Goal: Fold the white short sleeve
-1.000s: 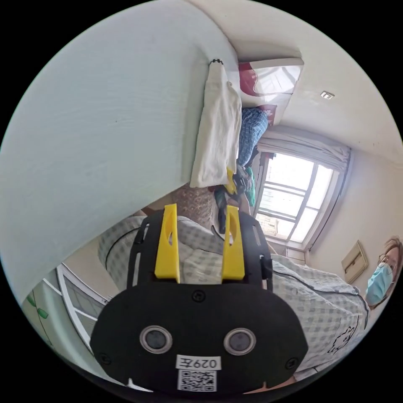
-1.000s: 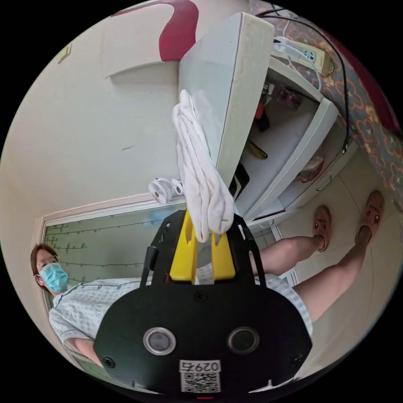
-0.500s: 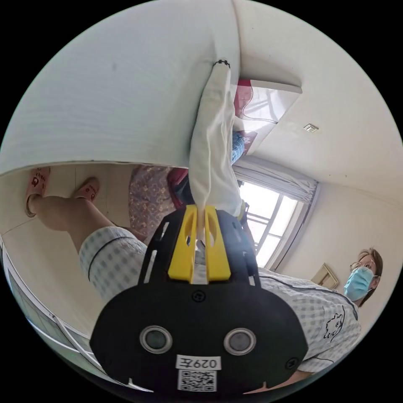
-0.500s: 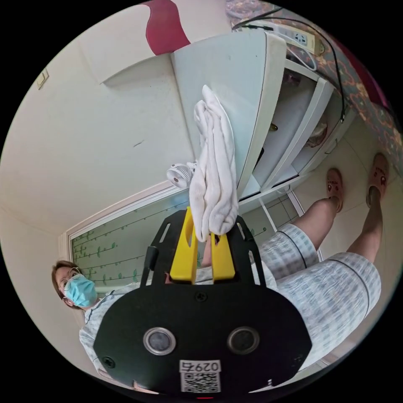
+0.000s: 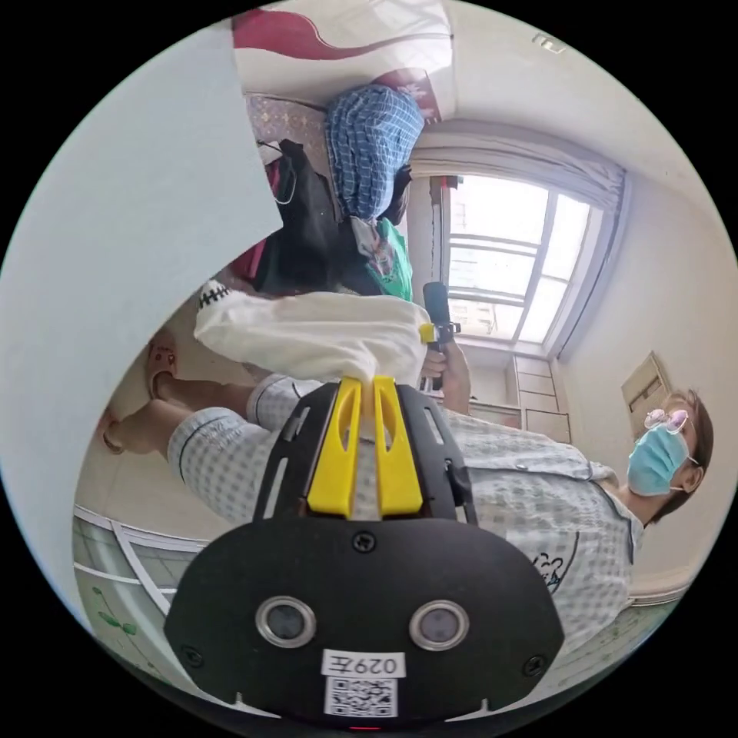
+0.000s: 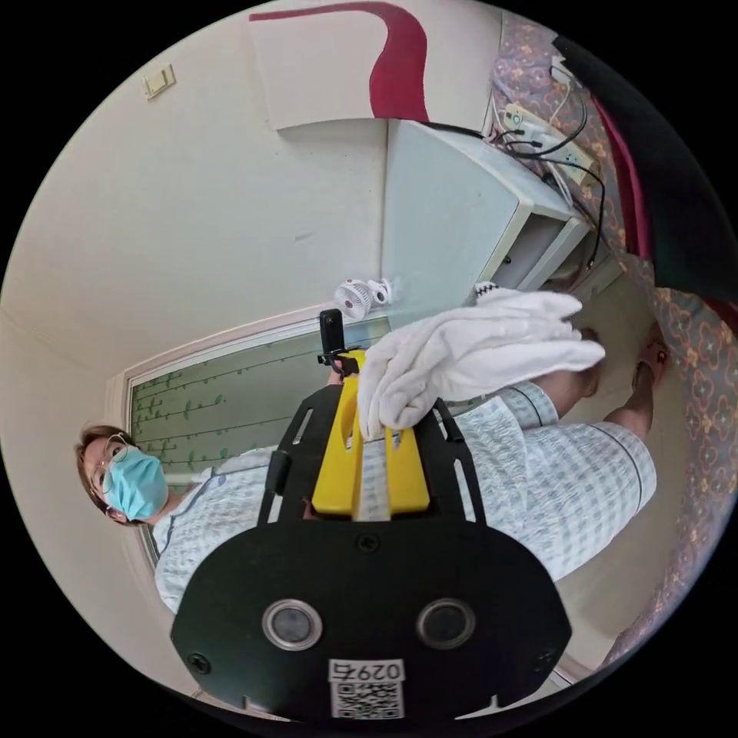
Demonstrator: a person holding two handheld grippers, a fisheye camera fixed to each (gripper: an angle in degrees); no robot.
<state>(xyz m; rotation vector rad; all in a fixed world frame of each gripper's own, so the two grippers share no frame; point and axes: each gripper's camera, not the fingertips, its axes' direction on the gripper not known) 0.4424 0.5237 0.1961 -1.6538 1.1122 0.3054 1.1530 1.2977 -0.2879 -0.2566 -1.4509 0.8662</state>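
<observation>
The white short sleeve (image 5: 307, 342) hangs in the air, stretched sideways between both grippers. In the left gripper view my left gripper (image 5: 367, 384) is shut on one edge of the cloth, its yellow jaws pressed together. The garment's black-stitched collar end (image 5: 213, 292) trails off to the left. At the cloth's far end the right gripper (image 5: 427, 332) shows, held in a hand. In the right gripper view my right gripper (image 6: 373, 430) is shut on a bunched fold of the white short sleeve (image 6: 477, 350), which droops to the right. The left gripper (image 6: 338, 357) appears just behind it.
A pale table top (image 5: 115, 246) fills the left of the left gripper view, and a white cabinet (image 6: 446, 223) with cables stands behind the cloth. A person in a checked outfit (image 5: 538, 507) stands close. Hanging clothes (image 5: 369, 154) and a window (image 5: 500, 261) lie beyond.
The white short sleeve has left the table top and now hangs free between the two grippers. Both views have swung round, and the grippers keep their hold.
</observation>
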